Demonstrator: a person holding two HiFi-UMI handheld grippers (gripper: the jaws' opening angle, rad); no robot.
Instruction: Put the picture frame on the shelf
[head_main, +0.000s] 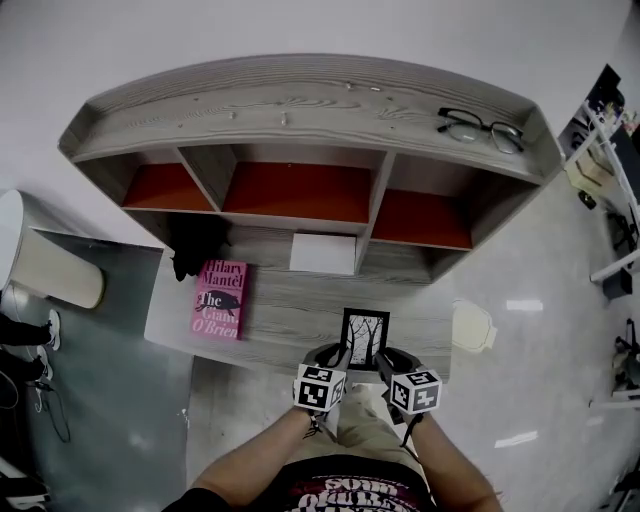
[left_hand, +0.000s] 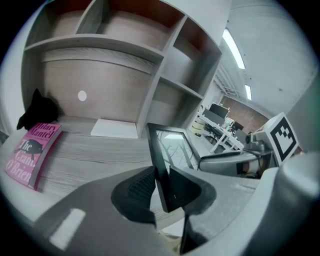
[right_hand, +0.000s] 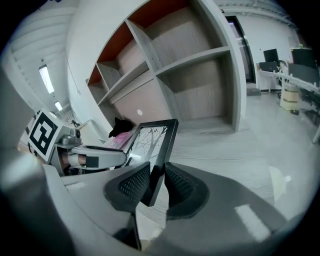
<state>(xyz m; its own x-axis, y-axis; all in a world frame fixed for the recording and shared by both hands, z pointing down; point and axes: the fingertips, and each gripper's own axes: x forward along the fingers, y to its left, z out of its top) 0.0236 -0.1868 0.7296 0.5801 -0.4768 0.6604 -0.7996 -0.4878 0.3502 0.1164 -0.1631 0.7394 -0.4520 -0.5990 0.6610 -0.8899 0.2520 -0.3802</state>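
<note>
While left tool (left_hand: 162, 187) and right tool (right_hand: 159, 182) grip it, the picture frame (head_main: 365, 335) (black-rimmed) is upright.

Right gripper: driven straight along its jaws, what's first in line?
The right gripper is shut on the picture frame. Past it the desk top looks free, then probably the shelf unit's back panel; depth unclear.

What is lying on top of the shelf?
A pair of black glasses lies near the right end of the shelf top. The rest of the top shows only small pale specks. In the head view, nothing covers this surface.
</note>
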